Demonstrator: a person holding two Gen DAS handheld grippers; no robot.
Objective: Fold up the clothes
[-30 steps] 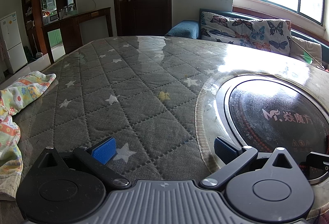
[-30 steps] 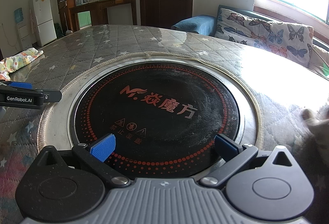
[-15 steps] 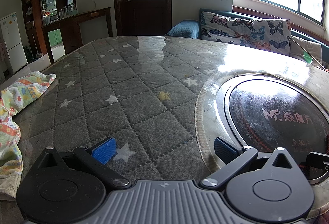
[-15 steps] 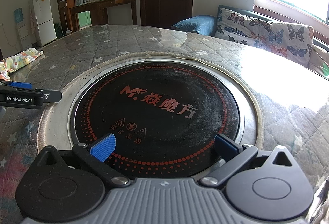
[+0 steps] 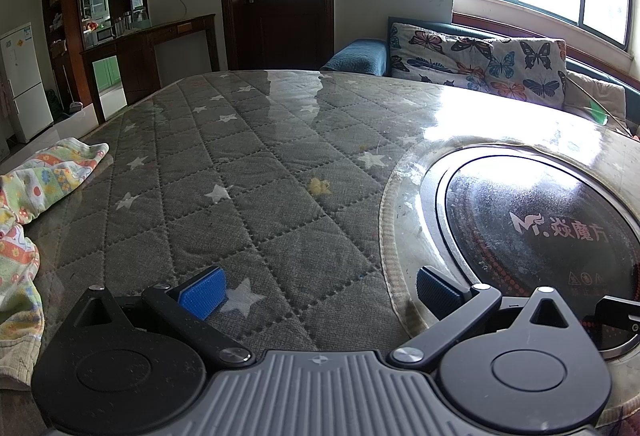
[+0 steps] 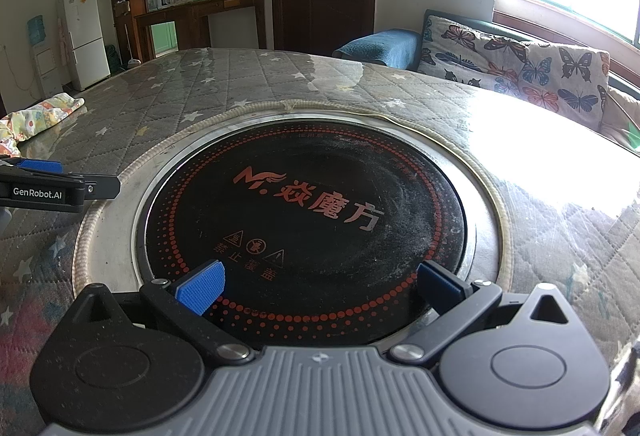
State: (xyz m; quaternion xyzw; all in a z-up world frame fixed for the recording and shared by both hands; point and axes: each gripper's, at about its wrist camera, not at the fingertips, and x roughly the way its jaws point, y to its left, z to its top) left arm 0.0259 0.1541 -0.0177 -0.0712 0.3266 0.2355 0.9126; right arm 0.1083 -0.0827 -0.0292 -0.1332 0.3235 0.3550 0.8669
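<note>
quilted table [image 5: 280, 172], patterned garment [image 5: 36, 188], hotplate [image 6: 312, 212]

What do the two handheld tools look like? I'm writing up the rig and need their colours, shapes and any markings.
Both match. The left tool and right tool each have black linkage arms with silver pivot screws, two rounded black housings, a ribbed grey body, and blue ridged pads on the fingers. Seen from the right wrist camera, the left tool's side carries white "GenRobot.AI" lettering. No cables or sleeves show.

Garment [image 5: 36, 188] is laid at the desk's [image 5: 248, 172] left edge. Cooktop [image 6: 308, 220] is set into the desk, right of it; sofa [image 6: 520, 68] behind.
</note>
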